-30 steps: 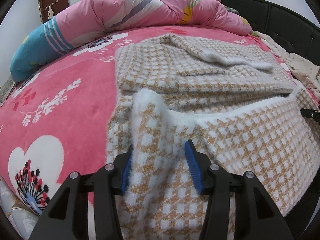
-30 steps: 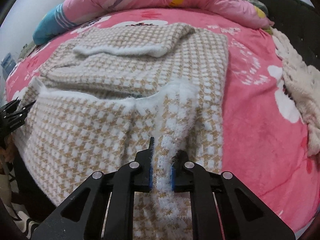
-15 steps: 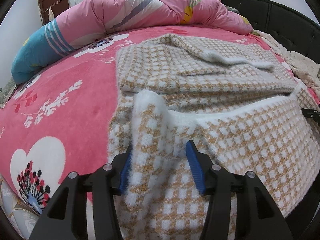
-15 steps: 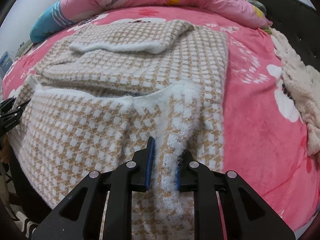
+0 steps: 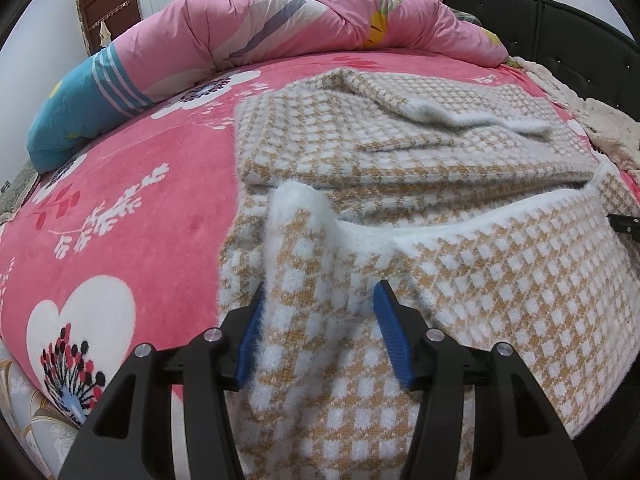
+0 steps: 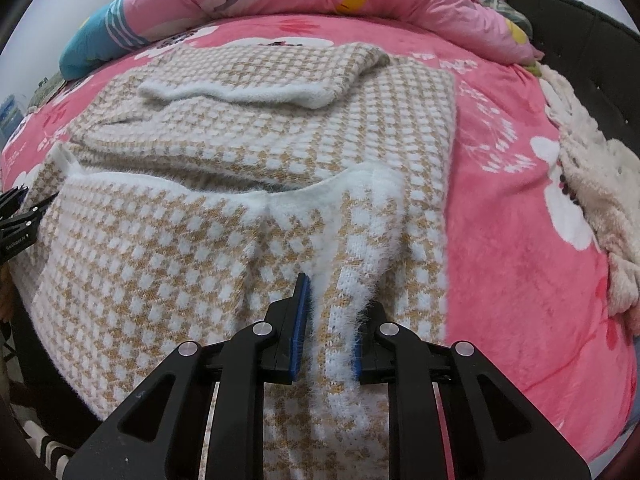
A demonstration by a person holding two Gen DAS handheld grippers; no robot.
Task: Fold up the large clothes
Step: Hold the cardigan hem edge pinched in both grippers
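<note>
Fluffy tan-and-white houndstooth knit garment (image 5: 420,168) lies part-folded on pink floral plush bed cover (image 5: 132,216), near edge draped over bed side

Soft, thick, light, prob clingy not slippery; sags if held at one pt

Left tongs (image 5: 318,332) wide, straddling raised white-edged corner, pads look clear. Right tongs (image 6: 326,332) narrow, jaws just been opening, fuzzy strip between, grip loose. Best hold: corners by white hem
</note>
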